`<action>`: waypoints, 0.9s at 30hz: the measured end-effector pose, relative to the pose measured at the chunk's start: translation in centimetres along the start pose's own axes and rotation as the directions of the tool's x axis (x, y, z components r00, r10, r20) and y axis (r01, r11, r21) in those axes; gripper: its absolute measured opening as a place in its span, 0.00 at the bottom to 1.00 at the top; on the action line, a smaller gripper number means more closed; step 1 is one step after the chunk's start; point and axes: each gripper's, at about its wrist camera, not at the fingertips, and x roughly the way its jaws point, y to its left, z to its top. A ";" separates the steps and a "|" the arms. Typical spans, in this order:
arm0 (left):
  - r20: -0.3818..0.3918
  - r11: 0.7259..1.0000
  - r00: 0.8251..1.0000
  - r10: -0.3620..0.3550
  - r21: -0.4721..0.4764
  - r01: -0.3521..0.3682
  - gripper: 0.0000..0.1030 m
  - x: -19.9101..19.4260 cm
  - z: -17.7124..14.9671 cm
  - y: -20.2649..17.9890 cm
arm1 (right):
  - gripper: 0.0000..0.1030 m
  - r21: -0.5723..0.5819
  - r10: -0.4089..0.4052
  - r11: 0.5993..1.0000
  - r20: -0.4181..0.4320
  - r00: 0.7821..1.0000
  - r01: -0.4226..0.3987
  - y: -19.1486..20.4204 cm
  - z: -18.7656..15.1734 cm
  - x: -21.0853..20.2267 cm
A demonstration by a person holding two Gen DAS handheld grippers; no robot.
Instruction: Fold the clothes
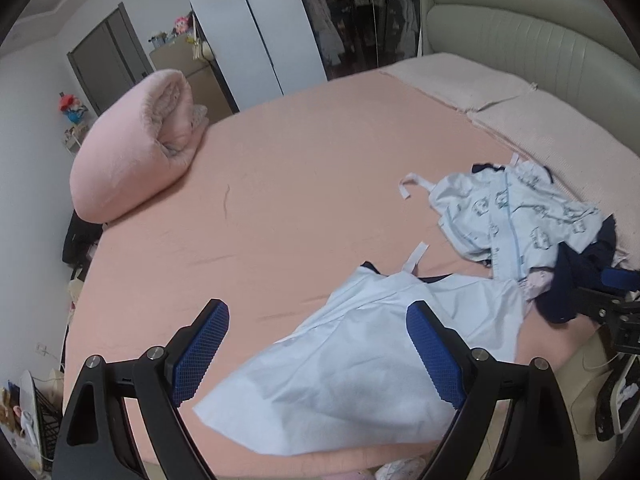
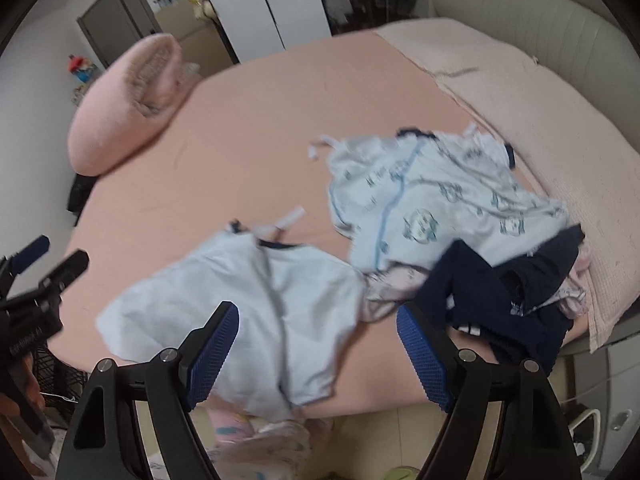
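Note:
A plain pale blue garment [image 1: 360, 360] lies spread and creased on the pink bed sheet [image 1: 280, 200], near the bed's front edge. My left gripper [image 1: 317, 306] hovers above it, open, its blue pads [image 1: 200, 348] clear of the cloth. My right gripper [image 2: 317, 309] is also open above the same garment [image 2: 240, 300], nothing pressed between its pads. To the right is a heap: a printed pale blue garment [image 2: 420, 200], a navy garment [image 2: 500, 292] and some pink cloth. The left gripper [image 2: 50, 258] shows at the right wrist view's left edge.
A rolled pink blanket [image 1: 136, 148] sits at the bed's far left corner. Pale pillows [image 1: 520, 100] and a padded headboard [image 1: 540, 32] are at the far right. Wardrobe doors [image 1: 248, 28] stand behind. Clothes lie on the floor [image 2: 260, 440] below the front edge.

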 end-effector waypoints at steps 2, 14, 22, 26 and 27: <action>-0.009 1.000 1.000 0.000 -0.019 0.000 0.88 1.4 -0.4 0.0 | 0.79 0.014 -0.009 1.000 -0.028 1.000 0.009 -0.9 -0.3 1.3; -0.099 0.994 0.993 -0.060 -0.101 0.050 0.88 7.3 -3.3 1.6 | 0.79 0.056 0.105 0.994 -0.158 0.982 -0.098 -2.0 -2.6 9.1; -0.094 0.945 0.975 -0.202 -0.282 0.168 0.88 7.0 -3.3 0.5 | 0.79 0.254 0.302 0.933 -0.169 0.938 -0.255 -2.7 -4.2 14.1; -0.054 0.956 0.981 -0.188 -0.241 0.170 0.88 5.9 -2.9 0.1 | 0.79 0.335 0.386 0.884 -0.130 0.913 -0.326 -3.4 -4.6 15.6; -0.044 0.959 0.983 -0.176 -0.233 0.161 0.88 5.9 -2.8 0.2 | 0.79 0.357 0.414 0.865 -0.108 0.904 -0.353 -3.6 -4.7 15.9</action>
